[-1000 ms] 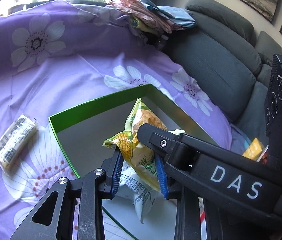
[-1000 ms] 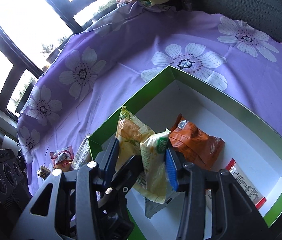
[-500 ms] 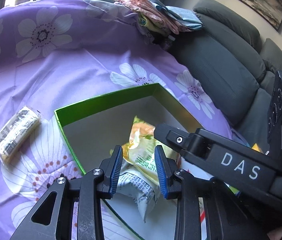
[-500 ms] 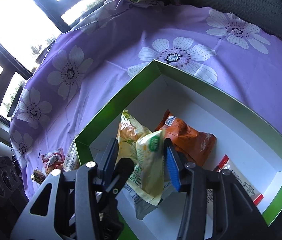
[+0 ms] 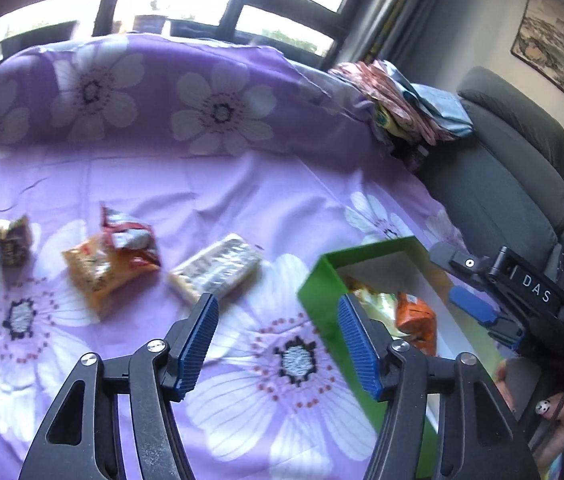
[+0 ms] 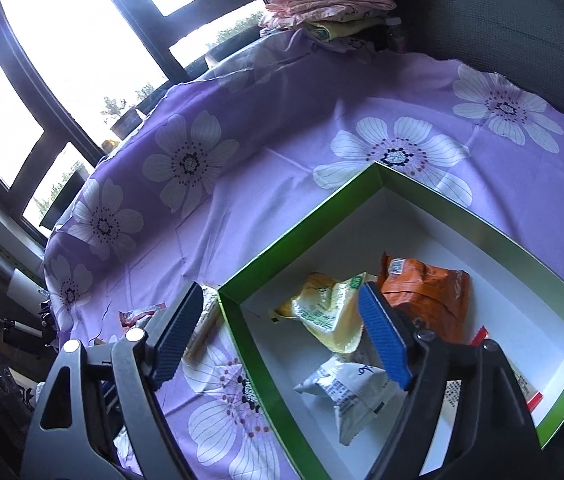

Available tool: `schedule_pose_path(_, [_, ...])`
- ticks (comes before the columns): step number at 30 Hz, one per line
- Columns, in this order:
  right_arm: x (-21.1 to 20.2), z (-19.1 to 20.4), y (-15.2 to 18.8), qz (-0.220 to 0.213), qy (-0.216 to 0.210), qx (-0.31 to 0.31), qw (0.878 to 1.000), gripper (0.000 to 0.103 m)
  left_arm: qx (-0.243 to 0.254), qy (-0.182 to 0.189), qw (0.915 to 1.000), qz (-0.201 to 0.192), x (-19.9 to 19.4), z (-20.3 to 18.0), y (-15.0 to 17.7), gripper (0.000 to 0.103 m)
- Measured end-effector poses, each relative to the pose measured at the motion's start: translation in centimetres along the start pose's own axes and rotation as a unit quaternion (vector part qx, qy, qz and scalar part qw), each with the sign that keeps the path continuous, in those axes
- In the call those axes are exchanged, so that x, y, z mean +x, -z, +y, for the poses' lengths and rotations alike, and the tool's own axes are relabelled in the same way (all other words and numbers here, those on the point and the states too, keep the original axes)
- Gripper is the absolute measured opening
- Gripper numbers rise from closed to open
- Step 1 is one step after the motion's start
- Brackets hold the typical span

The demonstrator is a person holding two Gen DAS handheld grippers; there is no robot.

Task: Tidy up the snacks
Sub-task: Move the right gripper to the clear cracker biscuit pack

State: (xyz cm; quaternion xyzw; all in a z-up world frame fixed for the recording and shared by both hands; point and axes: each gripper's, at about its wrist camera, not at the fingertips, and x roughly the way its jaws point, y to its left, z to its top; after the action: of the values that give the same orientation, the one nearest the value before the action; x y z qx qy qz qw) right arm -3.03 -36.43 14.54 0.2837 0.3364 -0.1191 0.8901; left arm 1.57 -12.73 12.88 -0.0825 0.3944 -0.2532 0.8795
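Note:
A green box (image 6: 301, 236) with a white inside holds a yellow snack bag (image 6: 321, 312), an orange bag (image 6: 425, 292), a white bag (image 6: 345, 392) and a red-edged packet (image 6: 521, 380). My right gripper (image 6: 282, 340) is open and empty over the box's near left corner. My left gripper (image 5: 274, 344) is open and empty above the purple cloth, left of the box (image 5: 321, 300). On the cloth lie a clear cracker pack (image 5: 218, 272), an orange-and-red bag (image 5: 110, 260) and a small dark packet (image 5: 12, 240).
A purple flowered cloth (image 5: 202, 184) covers the table. Folded clothes (image 5: 401, 108) lie at its far edge. A grey sofa (image 5: 501, 160) stands to the right. Windows are behind. The right gripper (image 5: 481, 300) shows in the left wrist view over the box.
Both grippers have opened and let go of the yellow bags, which now lie in the box. My left gripper has swung left out of the box, over the cloth.

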Motion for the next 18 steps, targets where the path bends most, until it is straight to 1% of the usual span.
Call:
schedule_pose_path(1, [0.0,0.6,0.1,0.0,-0.005,-0.007,1.0,0.083,-0.012,-0.013,0.9998,-0.005,-0.9,1.2,0.0,0.068])
schedule_pose_path(4, [0.3,2.1,0.5,0.003,-0.02,-0.028,0.999,0.09,-0.052,-0.05,0.9971,-0.026,-3.3,5.0,0.3,0.073])
schedule_pose_path(6, [0.7,3.3,0.9,0.009,-0.027,-0.041,0.999,0.091,-0.075,-0.079,0.9935,-0.032,-4.6,7.5,1.0,0.078])
schedule_pose_path(8, [1.2,4.4,1.3,0.014,-0.036,-0.053,0.998,0.091,-0.095,-0.109,0.9888,-0.034,-5.5,9.8,2.0,0.078])
schedule_pose_path(10, [1.8,5.6,1.7,0.024,-0.047,-0.062,0.997,0.092,-0.116,-0.126,0.9847,-0.034,-5.9,11.9,3.0,0.078])
schedule_pose_path(12, [2.7,6.8,2.3,0.037,-0.06,-0.071,0.995,0.092,-0.145,-0.133,0.9799,-0.034,-6.0,14.1,4.0,0.078])
schedule_pose_path(14, [3.5,8.2,3.1,0.05,-0.072,-0.081,0.993,0.092,-0.167,-0.145,0.9749,-0.025,-5.7,15.9,4.6,0.078])
schedule_pose_path(16, [4.3,9.4,4.3,0.063,-0.078,-0.093,0.991,0.091,-0.173,-0.17,0.97,-0.015,-5.6,17.0,4.7,0.078])
schedule_pose_path(18, [5.2,10.3,5.2,0.074,-0.074,-0.105,0.989,0.091,-0.177,-0.183,0.9669,-0.02,-5.7,17.5,4.8,0.078])
